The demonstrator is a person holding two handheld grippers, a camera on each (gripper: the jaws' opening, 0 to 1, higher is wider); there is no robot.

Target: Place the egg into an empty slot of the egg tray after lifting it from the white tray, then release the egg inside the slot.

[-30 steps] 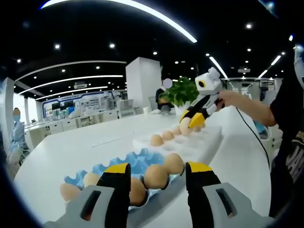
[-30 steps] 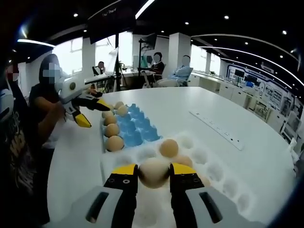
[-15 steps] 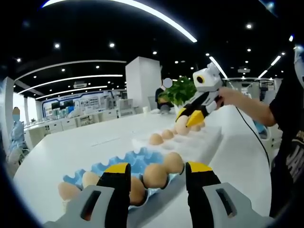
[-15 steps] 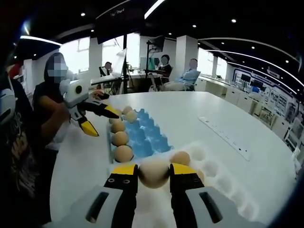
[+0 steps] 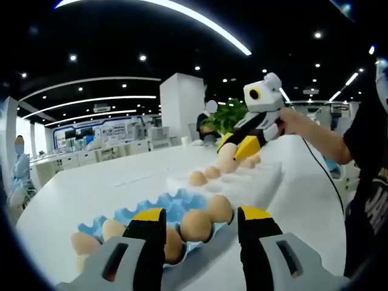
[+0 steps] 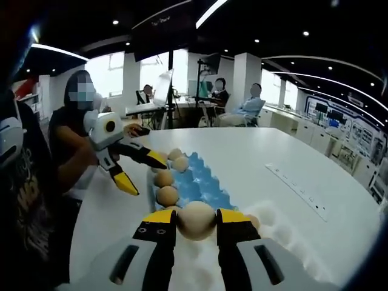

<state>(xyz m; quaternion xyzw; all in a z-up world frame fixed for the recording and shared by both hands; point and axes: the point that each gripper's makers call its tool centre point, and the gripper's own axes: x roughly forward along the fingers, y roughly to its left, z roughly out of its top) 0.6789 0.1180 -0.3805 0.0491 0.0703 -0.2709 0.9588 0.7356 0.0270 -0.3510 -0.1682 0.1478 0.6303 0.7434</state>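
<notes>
In the left gripper view, the left hand-held gripper (image 5: 195,225) is held apart at lower centre, before the blue egg tray (image 5: 159,208). In the right gripper view, the egg (image 6: 196,220) (fragile, best clasped lightly at its sides) is clamped by the right hand-held gripper (image 6: 196,222) at lower centre.

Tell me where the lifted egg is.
In the right gripper view, the egg sits clamped in the right gripper, above the white tray, near the blue egg tray.

A broad white table (image 6: 285,157) fills the foreground of an open office. Long light strips (image 5: 200,24) and small round spotlights (image 5: 73,59) dot the dark ceiling. A white square pillar (image 5: 182,103) stands beyond the table's far edge, beside a green plant (image 5: 227,115). Bright windows (image 6: 109,73) line one wall.
</notes>
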